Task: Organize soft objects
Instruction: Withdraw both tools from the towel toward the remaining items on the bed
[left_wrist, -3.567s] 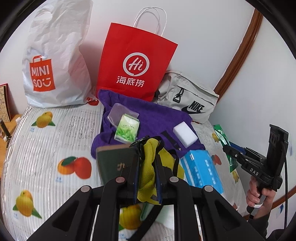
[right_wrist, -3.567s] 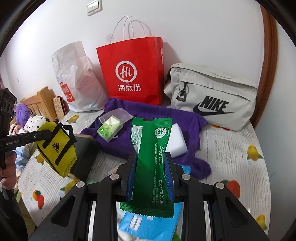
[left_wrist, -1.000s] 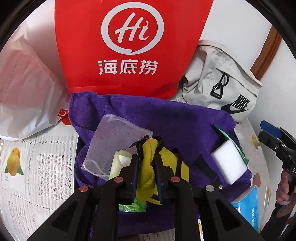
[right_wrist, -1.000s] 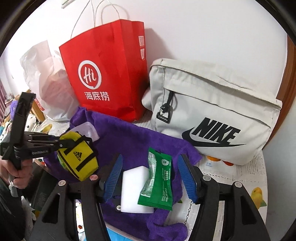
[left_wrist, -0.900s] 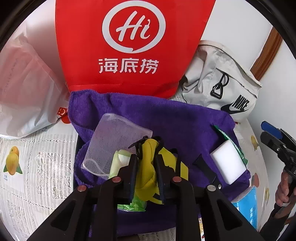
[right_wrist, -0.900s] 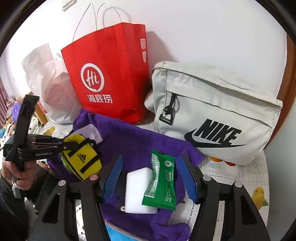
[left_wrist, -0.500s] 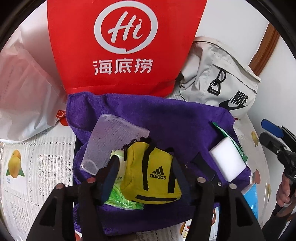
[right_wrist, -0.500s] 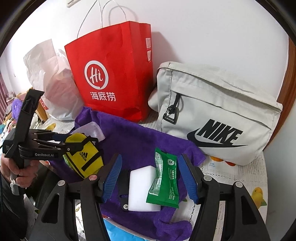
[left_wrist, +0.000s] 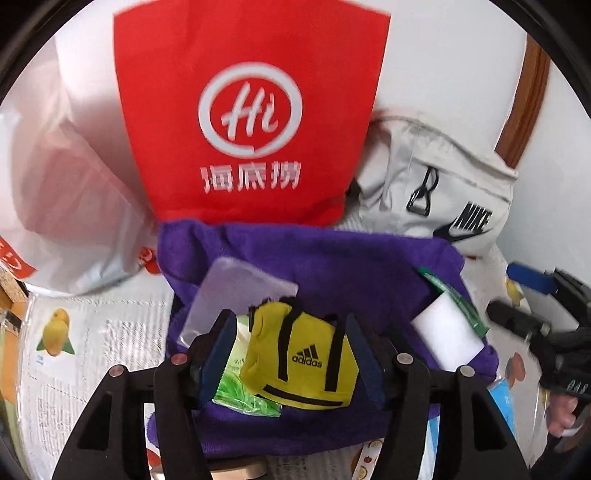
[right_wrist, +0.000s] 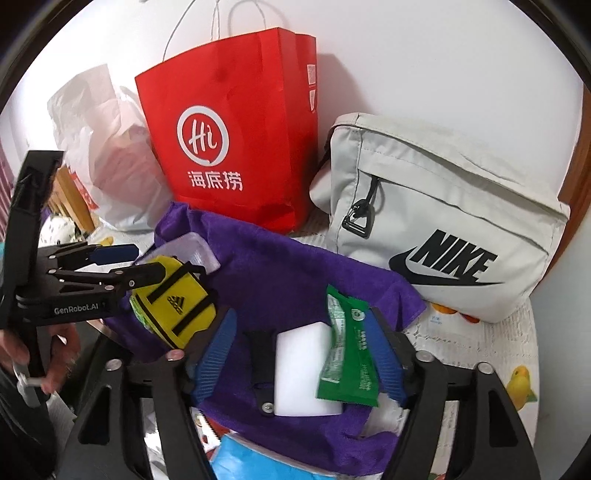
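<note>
A small yellow Adidas bag (left_wrist: 299, 362) (right_wrist: 173, 302) lies on the purple towel (left_wrist: 332, 266) (right_wrist: 295, 273), partly over a green tissue pack (left_wrist: 236, 384). My left gripper (left_wrist: 291, 358) (right_wrist: 149, 260) is open just above it, its pads clear of the bag's sides. In the right wrist view a green packet (right_wrist: 347, 354) rests on a white sponge (right_wrist: 299, 373). Both sit between the jaws of my right gripper (right_wrist: 301, 356) (left_wrist: 500, 291), which are opening and press on nothing. A translucent mesh pouch (left_wrist: 236, 291) lies behind the yellow bag.
A red paper bag (left_wrist: 251, 110) (right_wrist: 236, 140) stands against the wall behind the towel. A grey Nike bag (right_wrist: 443, 229) is to its right and a white plastic bag (left_wrist: 66, 206) to its left. A blue pack (right_wrist: 251, 461) lies near the front. A fruit-print cloth (left_wrist: 92, 332) covers the surface.
My left gripper opened and let go of the yellow bag, which now lies flat on the towel; the gripper lifted slightly. The right gripper's jaws spread wider around the packet and sponge.
</note>
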